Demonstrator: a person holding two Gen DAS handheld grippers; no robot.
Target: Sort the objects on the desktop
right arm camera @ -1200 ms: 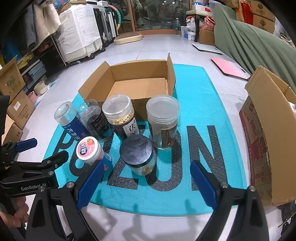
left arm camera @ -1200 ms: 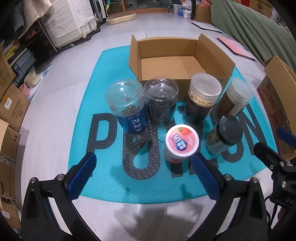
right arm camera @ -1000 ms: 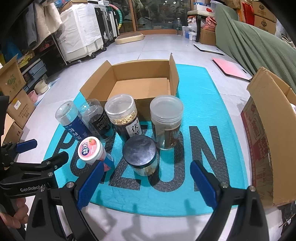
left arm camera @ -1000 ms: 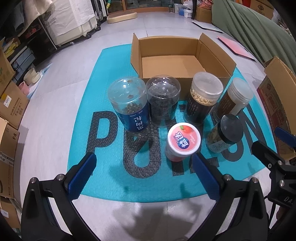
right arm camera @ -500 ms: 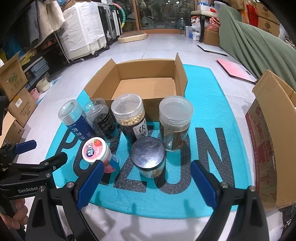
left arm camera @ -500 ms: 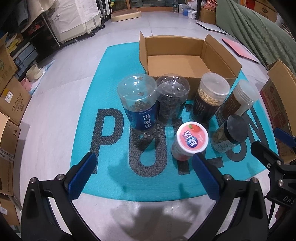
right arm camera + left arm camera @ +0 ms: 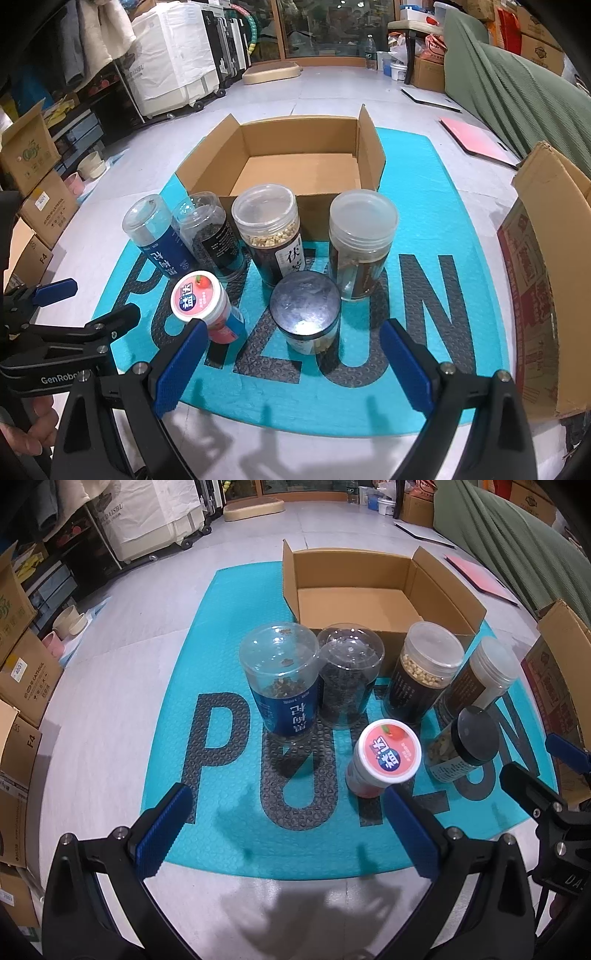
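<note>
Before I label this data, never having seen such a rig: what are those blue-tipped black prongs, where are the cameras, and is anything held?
A person holds two handheld grippers, each carrying a camera looking along its jaws. One picture looks out from the left gripper, the other from the right gripper. Both stand open and hold nothing. On the teal mat stand six containers: four tall jars in a row, with a pink-lidded tub and a black-lidded jar in front. Behind them sits an open cardboard box, with nothing seen inside.

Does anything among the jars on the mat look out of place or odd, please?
Only one detail: the blue jar stands upside down, its label text inverted. Nothing is spilled or tipped; all six jars stand upright before the empty box.
</note>
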